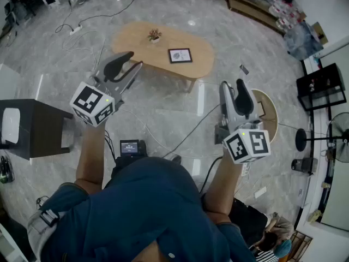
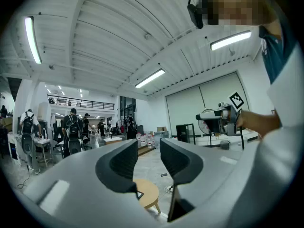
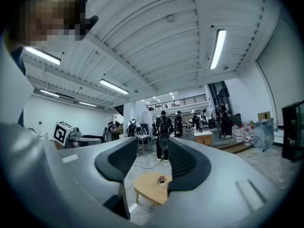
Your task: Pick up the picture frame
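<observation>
Well, we stand on a grey marble floor [image 1: 163,108] with a pale wooden table [image 1: 136,42] far ahead of us, well apart from both tools. We hold the left gripper [image 1: 134,59] level at the near left, its jaws partly apart with nothing between them but open air. We hold the right gripper [image 1: 232,85] level at the near right, its jaws spread wide and likewise empty. On the table's right half lies the picture frame [image 1: 180,55], dark-edged and flat, touched by neither gripper. Smallest of all, a little potted plant [image 1: 155,35] sits on the table, just left of the frame and farther off.
</observation>
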A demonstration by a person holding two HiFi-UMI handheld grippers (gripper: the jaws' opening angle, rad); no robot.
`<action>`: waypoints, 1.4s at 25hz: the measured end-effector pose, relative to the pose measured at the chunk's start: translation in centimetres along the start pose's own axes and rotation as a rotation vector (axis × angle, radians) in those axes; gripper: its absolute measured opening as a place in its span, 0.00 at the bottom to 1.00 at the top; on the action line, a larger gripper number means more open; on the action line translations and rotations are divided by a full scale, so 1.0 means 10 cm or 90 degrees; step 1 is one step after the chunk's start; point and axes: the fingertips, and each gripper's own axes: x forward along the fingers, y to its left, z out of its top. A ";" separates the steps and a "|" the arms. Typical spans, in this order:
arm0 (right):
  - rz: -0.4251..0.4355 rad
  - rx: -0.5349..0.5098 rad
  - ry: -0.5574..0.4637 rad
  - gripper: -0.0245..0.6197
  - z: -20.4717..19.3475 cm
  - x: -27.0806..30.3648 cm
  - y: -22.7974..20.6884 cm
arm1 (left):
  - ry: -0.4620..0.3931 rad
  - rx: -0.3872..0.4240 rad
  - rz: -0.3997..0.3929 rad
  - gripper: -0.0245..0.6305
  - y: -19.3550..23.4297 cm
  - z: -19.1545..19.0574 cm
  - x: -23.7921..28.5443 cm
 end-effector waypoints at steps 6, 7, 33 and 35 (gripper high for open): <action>-0.015 -0.001 0.000 0.33 -0.04 0.03 0.07 | -0.008 -0.002 -0.004 0.25 0.14 -0.02 -0.04; -0.018 -0.001 0.001 0.33 -0.05 0.03 0.08 | -0.008 -0.003 -0.006 0.25 0.16 -0.03 -0.04; -0.029 0.033 0.031 0.33 -0.21 0.65 -0.24 | 0.008 -0.038 -0.046 0.25 0.53 -0.35 0.57; -0.014 0.042 0.029 0.33 -0.22 0.71 -0.44 | 0.017 -0.033 -0.029 0.25 0.49 -0.35 0.70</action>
